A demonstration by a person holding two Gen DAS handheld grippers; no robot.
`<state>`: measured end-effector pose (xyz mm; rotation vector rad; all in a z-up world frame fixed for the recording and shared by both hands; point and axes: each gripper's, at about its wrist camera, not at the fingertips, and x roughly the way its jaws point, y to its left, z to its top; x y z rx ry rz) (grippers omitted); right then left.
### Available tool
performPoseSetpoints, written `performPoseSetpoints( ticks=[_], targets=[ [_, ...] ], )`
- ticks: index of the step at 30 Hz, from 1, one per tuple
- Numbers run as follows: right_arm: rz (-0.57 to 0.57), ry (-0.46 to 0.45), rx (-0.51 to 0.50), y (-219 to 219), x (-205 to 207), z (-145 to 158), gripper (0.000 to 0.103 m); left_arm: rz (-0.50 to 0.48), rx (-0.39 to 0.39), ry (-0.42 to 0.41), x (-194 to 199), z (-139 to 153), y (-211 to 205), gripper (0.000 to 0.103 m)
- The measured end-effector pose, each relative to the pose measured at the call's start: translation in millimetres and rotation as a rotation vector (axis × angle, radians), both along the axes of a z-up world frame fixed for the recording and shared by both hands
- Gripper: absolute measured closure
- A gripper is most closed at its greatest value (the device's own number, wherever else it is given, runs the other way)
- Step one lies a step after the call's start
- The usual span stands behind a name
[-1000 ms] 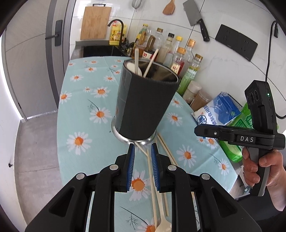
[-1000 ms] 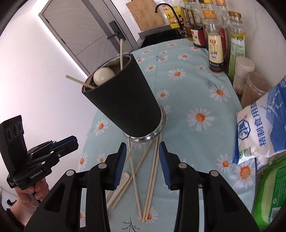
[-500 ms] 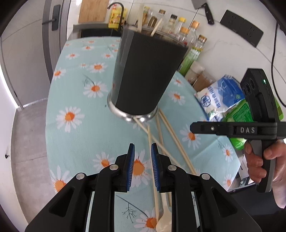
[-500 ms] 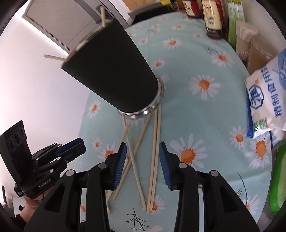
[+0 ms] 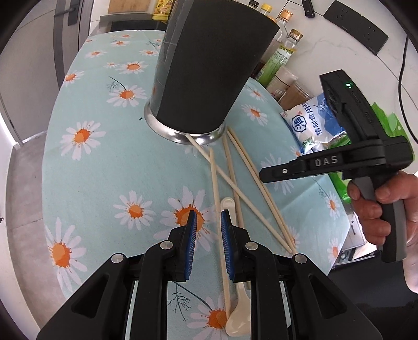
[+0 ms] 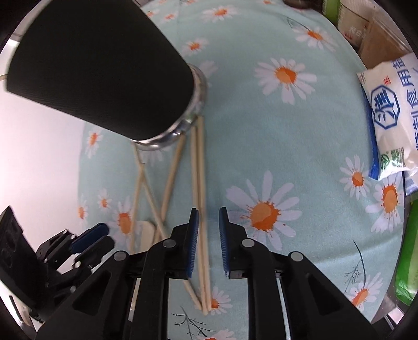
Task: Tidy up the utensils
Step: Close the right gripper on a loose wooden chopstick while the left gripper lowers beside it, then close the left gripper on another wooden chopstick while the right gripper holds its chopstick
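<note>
Pointing steeply down: right hand-held gripper (image 6: 208, 222) over chopsticks (image 6: 199, 183), jaws just narrowing, ungripped | left hand-held gripper (image 5: 208, 225) narrow, empty

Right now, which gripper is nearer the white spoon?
Left. The left gripper hangs right over the white spoon; the right gripper sits over the paired chopsticks, off to the spoon's side.

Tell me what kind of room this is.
Most likely a home kitchen: oil and sauce bottles against a tiled wall, a knife hanging above, and a utensil holder on a daisy tablecloth.
</note>
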<state>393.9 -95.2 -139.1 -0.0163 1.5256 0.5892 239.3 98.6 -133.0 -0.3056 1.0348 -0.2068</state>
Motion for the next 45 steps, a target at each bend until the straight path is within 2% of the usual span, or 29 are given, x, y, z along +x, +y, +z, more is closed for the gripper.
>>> performPoseSetpoints(
  ticks=[7,17,23,24,25,29,32,36,42,45],
  targets=[
    [0.021,-0.005,-0.06,8.5,0.0,-1.9,0.09,-0.008,-0.026,0.007,3.5,-5.2,3.3,0.085],
    [0.059,-0.057,-0.186,41.2,-11.2,0.0,0.09,-0.01,-0.057,0.021,9.4,-11.0,6.2,0.085],
    [0.088,-0.092,-0.218,65.2,-18.2,-0.5,0.09,-0.032,-0.022,0.027,15.3,-11.9,0.0,0.085],
    [0.094,-0.101,-0.227,66.7,-17.1,-0.3,0.093,-0.031,-0.016,0.029,16.3,-11.9,-1.6,0.085],
    [0.089,-0.102,-0.225,66.4,-16.2,-0.1,0.097,-0.03,-0.009,0.033,16.8,-12.2,-2.1,0.085],
    [0.073,-0.076,-0.157,60.2,-13.4,-1.5,0.097,-0.015,0.021,0.052,19.5,-12.9,-3.8,0.085],
    [0.04,-0.022,-0.084,50.5,-10.1,-1.0,0.098,-0.003,0.049,0.073,21.5,-13.0,-5.7,0.085],
    [0.049,-0.058,-0.046,40.5,-14.5,8.5,0.098,-0.004,0.061,0.103,25.4,-12.2,-10.1,0.085],
    [0.038,-0.022,0.04,13.6,-26.5,10.3,0.098,-0.002,0.047,0.163,34.4,-14.2,-19.8,0.085],
    [0.031,-0.009,0.069,-1.3,-29.0,8.8,0.098,0.002,0.078,0.17,38.5,-8.6,-24.9,0.085]
  ],
)
